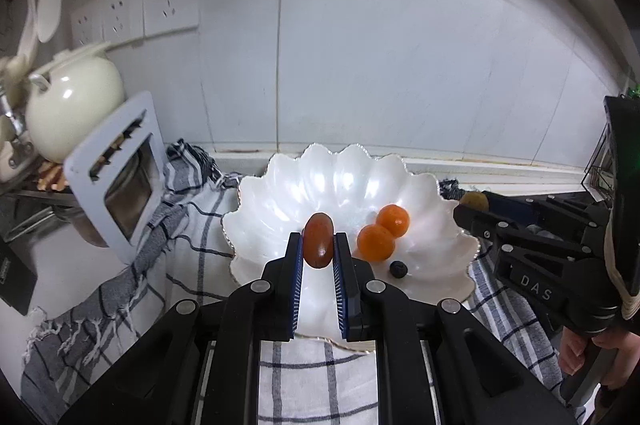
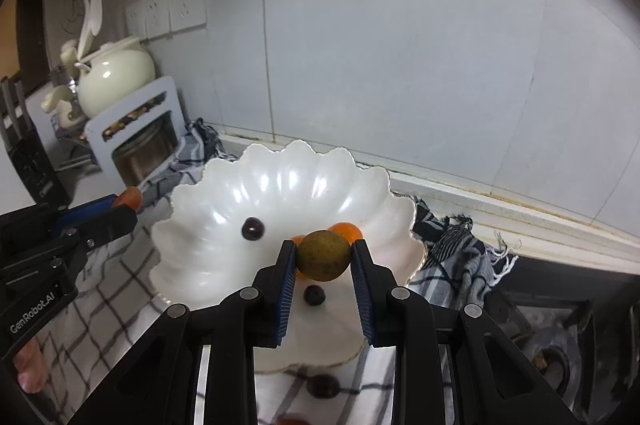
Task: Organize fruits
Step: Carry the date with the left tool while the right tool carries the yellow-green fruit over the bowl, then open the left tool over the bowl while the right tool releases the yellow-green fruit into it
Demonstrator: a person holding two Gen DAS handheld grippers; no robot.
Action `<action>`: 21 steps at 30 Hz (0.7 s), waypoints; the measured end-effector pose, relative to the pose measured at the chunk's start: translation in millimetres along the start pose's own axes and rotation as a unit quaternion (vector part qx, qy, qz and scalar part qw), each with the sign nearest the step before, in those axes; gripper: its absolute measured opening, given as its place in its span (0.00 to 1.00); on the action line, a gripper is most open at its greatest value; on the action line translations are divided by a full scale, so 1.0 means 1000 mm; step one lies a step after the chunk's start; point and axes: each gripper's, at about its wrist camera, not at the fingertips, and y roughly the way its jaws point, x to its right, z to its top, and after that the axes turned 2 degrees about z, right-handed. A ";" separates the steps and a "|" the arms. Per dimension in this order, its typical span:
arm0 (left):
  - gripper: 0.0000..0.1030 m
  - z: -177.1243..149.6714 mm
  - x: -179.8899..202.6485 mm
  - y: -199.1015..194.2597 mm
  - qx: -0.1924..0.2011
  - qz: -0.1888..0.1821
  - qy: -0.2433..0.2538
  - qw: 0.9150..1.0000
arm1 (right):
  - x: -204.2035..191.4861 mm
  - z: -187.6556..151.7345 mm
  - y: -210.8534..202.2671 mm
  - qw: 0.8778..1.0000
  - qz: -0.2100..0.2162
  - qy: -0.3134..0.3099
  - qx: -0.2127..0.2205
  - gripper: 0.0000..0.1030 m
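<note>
A white scalloped dish (image 1: 340, 181) (image 2: 224, 193) sits on a checked cloth. My left gripper (image 1: 318, 245) is shut on an oval reddish-orange fruit (image 1: 318, 240) above the dish's near side; it also shows in the right wrist view (image 2: 130, 196). My right gripper (image 2: 324, 255) is shut on a round yellow-green speckled fruit (image 2: 324, 255) over the dish; it shows at the right of the left wrist view (image 1: 474, 201). Two orange fruits (image 1: 384, 231) and a dark berry (image 1: 398, 269) lie in the dish. The right wrist view shows two dark berries (image 2: 253, 228) (image 2: 314, 295) in it.
A dark fruit (image 2: 322, 385) lies on the checked cloth (image 1: 292, 377) in front of the dish. A cream teapot (image 1: 72, 109) and a grey rack (image 1: 116, 169) stand at the left by the tiled wall. A stove burner (image 2: 552, 357) is at the right.
</note>
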 end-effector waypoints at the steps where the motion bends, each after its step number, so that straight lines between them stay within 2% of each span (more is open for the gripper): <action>1: 0.16 0.002 -0.001 0.007 -0.008 -0.003 0.000 1.000 | 0.001 0.002 0.004 1.000 -0.001 -0.001 -0.004 0.28; 9: 0.16 0.011 -0.009 0.053 -0.059 -0.001 -0.005 0.998 | 0.007 0.014 0.039 0.999 -0.005 -0.006 -0.037 0.28; 19: 0.17 0.017 -0.008 0.078 -0.076 0.013 0.009 0.997 | 0.017 0.015 0.065 0.998 -0.010 0.010 -0.067 0.29; 20: 0.19 0.018 -0.007 0.079 -0.078 0.011 0.011 0.997 | 0.018 0.015 0.066 0.998 -0.010 0.012 -0.068 0.30; 21: 0.26 0.018 -0.007 0.080 -0.079 0.010 0.011 0.997 | 0.018 0.015 0.067 0.997 -0.009 0.013 -0.070 0.33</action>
